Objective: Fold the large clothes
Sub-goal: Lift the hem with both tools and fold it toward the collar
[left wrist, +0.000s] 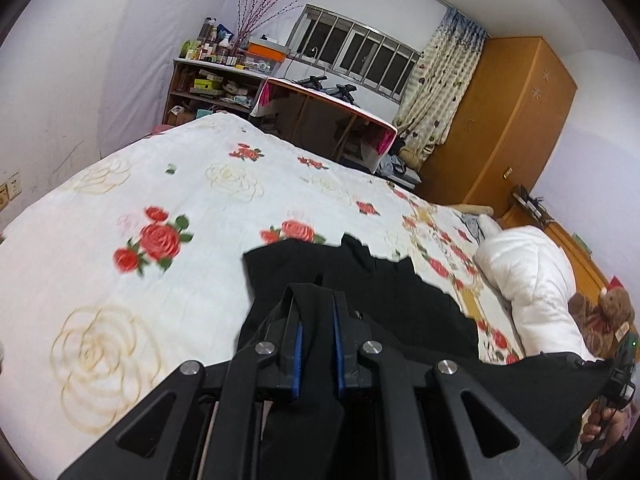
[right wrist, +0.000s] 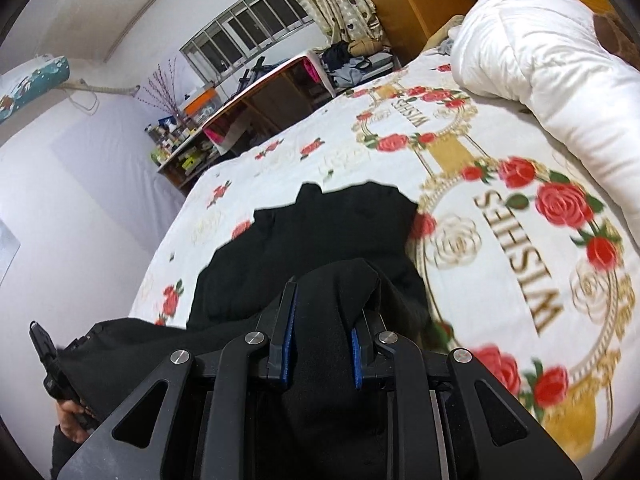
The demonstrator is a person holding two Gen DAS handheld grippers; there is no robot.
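A large black garment [left wrist: 372, 280] lies partly on the floral bedspread, its near edge lifted and stretched between both grippers. In the left wrist view my left gripper [left wrist: 316, 300] is shut on a fold of the garment, and black cloth runs back between the blue pads. My right gripper [right wrist: 328, 304] is shut on a thicker bunch of the same garment [right wrist: 320, 224], which drapes over its right finger. Each gripper shows in the other's view: the right one [left wrist: 618, 380] at the far right edge in a hand, the left one [right wrist: 46, 348] at the lower left in a hand.
The bed's white cover with red roses [left wrist: 160, 200] spreads wide to the left and ahead. A rolled white duvet [right wrist: 540, 48] lies at the head end with a teddy bear [left wrist: 604, 312] beside it. Beyond the bed stand a desk [left wrist: 320, 116], a cluttered shelf [left wrist: 212, 84] and an orange wardrobe [left wrist: 508, 120].
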